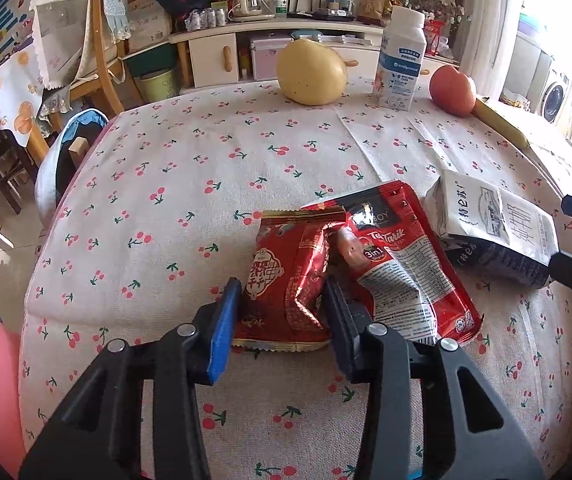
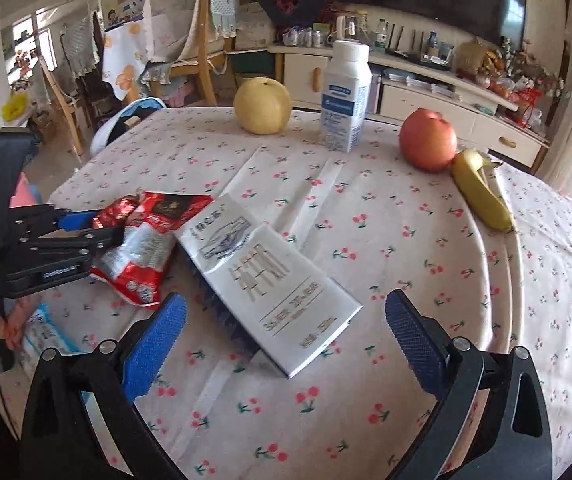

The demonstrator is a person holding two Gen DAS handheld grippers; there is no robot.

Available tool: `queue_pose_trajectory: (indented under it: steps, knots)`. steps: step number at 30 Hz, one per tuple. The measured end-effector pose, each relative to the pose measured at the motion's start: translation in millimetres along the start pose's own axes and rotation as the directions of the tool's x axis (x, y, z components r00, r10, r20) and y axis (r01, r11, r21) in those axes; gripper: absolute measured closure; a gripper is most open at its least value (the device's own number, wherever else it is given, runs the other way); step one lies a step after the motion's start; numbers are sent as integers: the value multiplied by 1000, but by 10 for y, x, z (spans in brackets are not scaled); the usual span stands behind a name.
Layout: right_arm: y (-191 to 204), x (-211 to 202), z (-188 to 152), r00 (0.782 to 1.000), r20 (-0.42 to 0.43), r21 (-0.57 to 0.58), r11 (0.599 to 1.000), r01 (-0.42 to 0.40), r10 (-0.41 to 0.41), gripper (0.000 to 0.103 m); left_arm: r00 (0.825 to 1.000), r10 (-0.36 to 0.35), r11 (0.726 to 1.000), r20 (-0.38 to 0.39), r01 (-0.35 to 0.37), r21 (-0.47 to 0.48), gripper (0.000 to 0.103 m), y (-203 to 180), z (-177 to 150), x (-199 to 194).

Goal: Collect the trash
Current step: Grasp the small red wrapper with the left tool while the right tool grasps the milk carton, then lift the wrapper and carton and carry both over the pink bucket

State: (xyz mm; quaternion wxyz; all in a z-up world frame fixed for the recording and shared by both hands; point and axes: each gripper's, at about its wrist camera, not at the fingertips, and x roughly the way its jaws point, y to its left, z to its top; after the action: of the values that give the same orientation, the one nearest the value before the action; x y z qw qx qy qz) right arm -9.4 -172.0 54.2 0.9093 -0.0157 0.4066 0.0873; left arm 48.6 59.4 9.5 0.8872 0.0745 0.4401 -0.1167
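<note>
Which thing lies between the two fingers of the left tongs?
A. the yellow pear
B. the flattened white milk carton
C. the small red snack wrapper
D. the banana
C: in the left wrist view the left tongs have the small red snack wrapper between their fingers, pressing its crumpled sides.

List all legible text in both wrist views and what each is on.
"Teh Tarik" and "3in1": red drink-mix sachet, lying partly over the snack wrapper.
"BOY": the end of a brand name on the sachet's dark top; the rest is hidden.
"特仑苏" and "纯牛奶": flattened milk carton.
Red snack wrapper: stylised Chinese seal, not readable.
Upright white bottle: blue label print too small.
Sachet's back panel: fine print too small.
</note>
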Motion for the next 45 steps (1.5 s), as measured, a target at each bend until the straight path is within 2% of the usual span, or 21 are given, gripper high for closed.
queue_pose_trajectory:
  steps: [8, 13, 19, 21, 24, 30, 35, 38, 39, 41, 45]
  knots:
    - [13, 355, 18, 991, -69, 1, 993, -115, 115, 4, 1000, -12, 1000, 5, 12, -22, 62, 37, -52, -60]
    - [75, 406, 19, 988, -84, 5, 991, -132, 132, 5, 1000, -19, 999, 20, 20, -48, 65, 90, -62, -127]
    - [78, 346, 21, 983, -76, 23, 986, -164, 166, 23, 999, -26, 997, 24, 28, -75, 67, 124, -104, -168]
    - [99, 321, 9, 982, -74, 18, 985, -174, 174, 29, 999, -29, 996, 30, 31, -82, 70, 128, -110, -201]
    - [129, 285, -2, 981, -66, 20, 983, -180, 181, 34, 998, -35, 994, 42, 39, -99, 75, 143, -118, -264]
    - [164, 198, -43, 981, -52, 39, 982, -185, 187, 39, 998, -47, 992, 46, 52, -114, 76, 143, -181, -338]
    - [202, 169, -65, 982, -53, 31, 983, -181, 183, 40, 998, -54, 993, 27, 57, -108, 72, 138, -183, -328]
    - [189, 183, -62, 983, -53, 37, 985, -171, 173, 39, 999, -41, 995, -22, 38, -93, 54, 107, -160, -247]
    - [181, 191, -60, 984, -53, 39, 985, -167, 169, 38, 999, -25, 997, -33, 23, -76, 52, 88, -160, -220]
    - [157, 211, -57, 984, -53, 49, 985, -168, 170, 33, 998, 1, 998, -56, -4, -56, 52, 63, -156, -161]
    - [135, 241, -41, 985, -53, 63, 985, -161, 164, 21, 998, 2, 998, -67, -6, -67, 52, 60, -120, -106]
